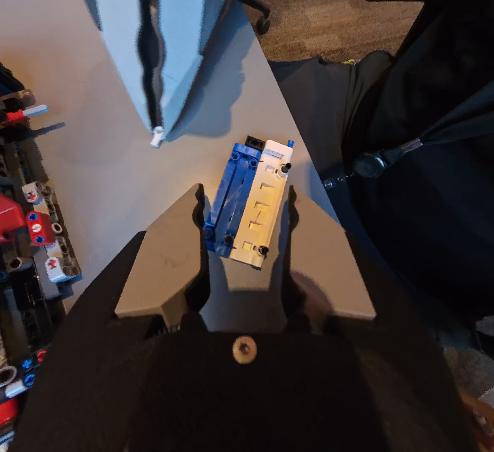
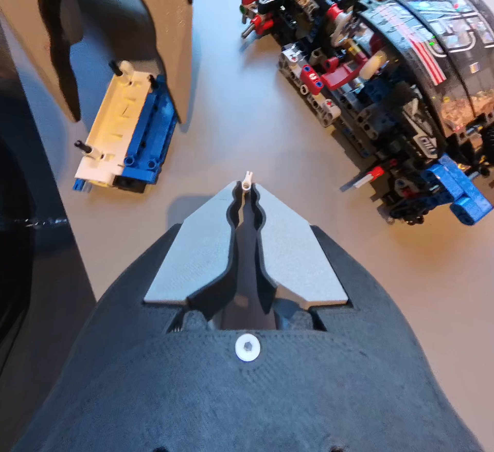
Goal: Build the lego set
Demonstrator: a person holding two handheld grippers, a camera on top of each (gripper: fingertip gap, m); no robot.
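Note:
A blue and white lego panel assembly (image 1: 247, 205) with black pins lies on the pale table near its edge. My left gripper (image 1: 244, 189) is open, its two fingers on either side of the assembly, above it. In the right wrist view the same assembly (image 2: 125, 129) lies at the left with the left gripper (image 2: 128, 116) straddling it. My right gripper (image 2: 246, 185) is shut on a small white lego pin (image 2: 246, 182) held at its tips. It also shows in the left wrist view (image 1: 156, 132) with the white pin (image 1: 157, 137), up and left of the assembly.
A large, partly built lego car (image 2: 387, 86), black with red, grey and blue parts, stands at the right of the table; its side shows in the left wrist view (image 1: 29, 238). The table edge (image 1: 288, 97) runs close to the assembly. A person in dark clothing (image 1: 414, 172) sits beyond it.

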